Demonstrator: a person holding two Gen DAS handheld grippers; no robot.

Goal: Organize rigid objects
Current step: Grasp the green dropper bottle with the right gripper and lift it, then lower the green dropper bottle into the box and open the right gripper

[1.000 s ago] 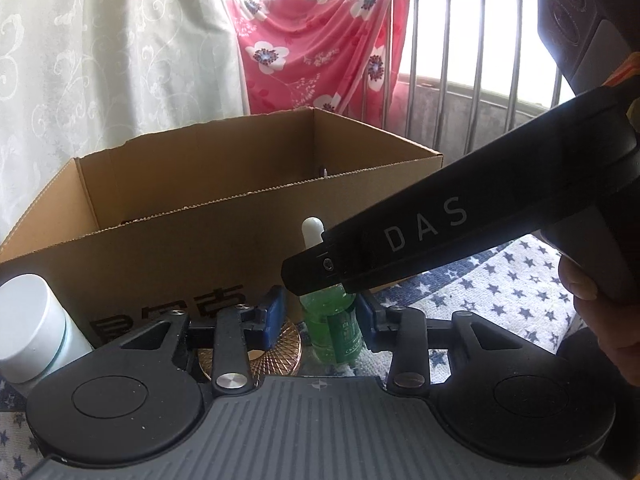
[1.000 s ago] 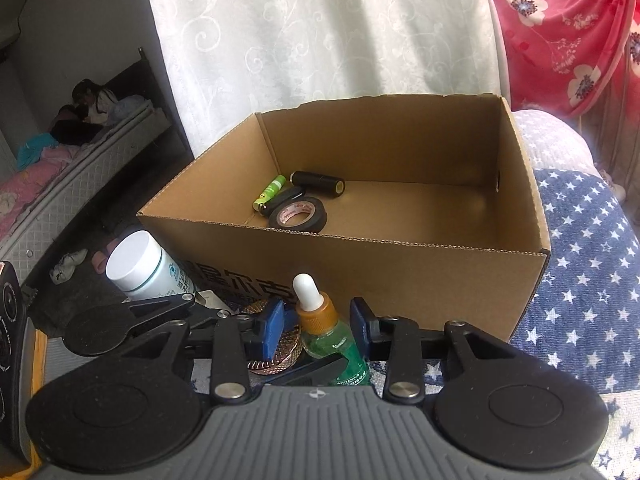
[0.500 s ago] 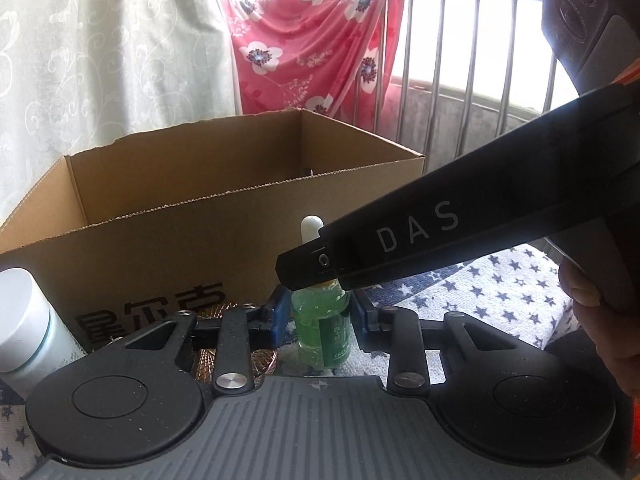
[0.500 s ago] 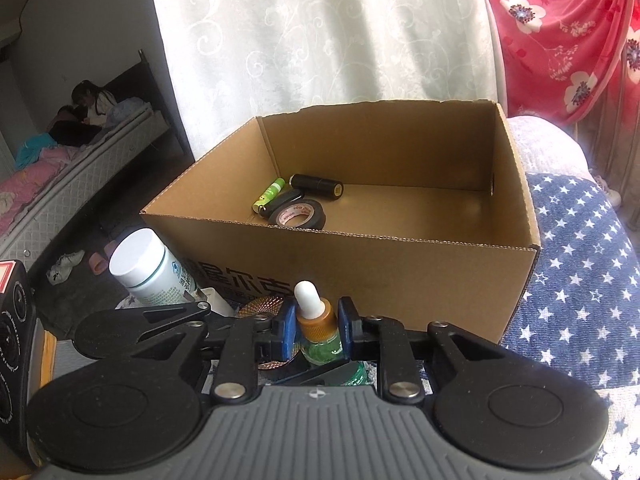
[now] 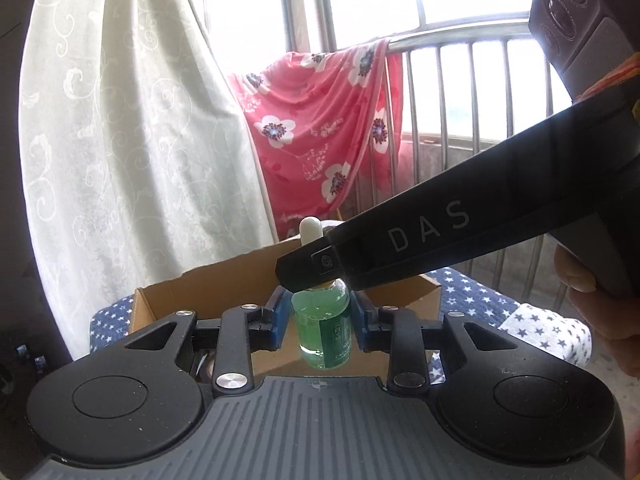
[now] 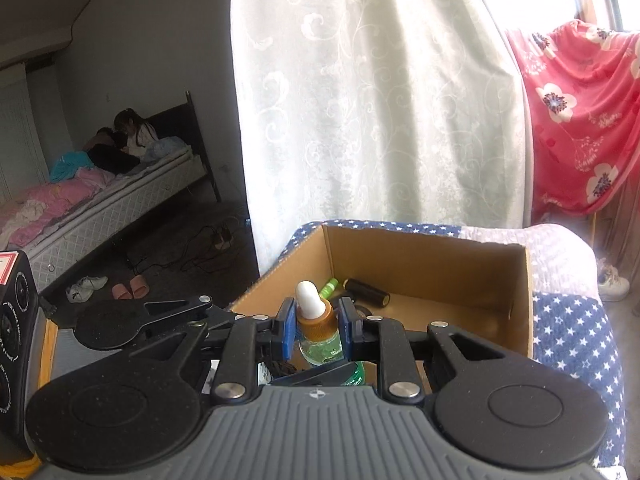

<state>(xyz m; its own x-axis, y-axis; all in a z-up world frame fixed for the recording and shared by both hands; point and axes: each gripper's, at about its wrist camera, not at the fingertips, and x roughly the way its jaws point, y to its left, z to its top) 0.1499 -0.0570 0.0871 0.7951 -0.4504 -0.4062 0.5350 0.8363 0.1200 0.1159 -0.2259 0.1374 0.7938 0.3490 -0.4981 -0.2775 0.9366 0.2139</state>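
Here, left wrist view: the small green glass dropper bottle [image 5: 322,328] is seen upright, clamped at its body by the left gripper [image 5: 319,322], above the open brown cardboard box [image 5: 224,280]
Left fingers: narrowly spread, both blue pads pressed on the glass
Right wrist view: the amber collar is pinched by the right gripper [image 6: 317,330]; a black cylinder [image 6: 367,291] lies in the box
Right fingers: nearly closed on the neck
Handling: judged light, stiff, smooth, breakable; the body is best held, the rubber bulb spared
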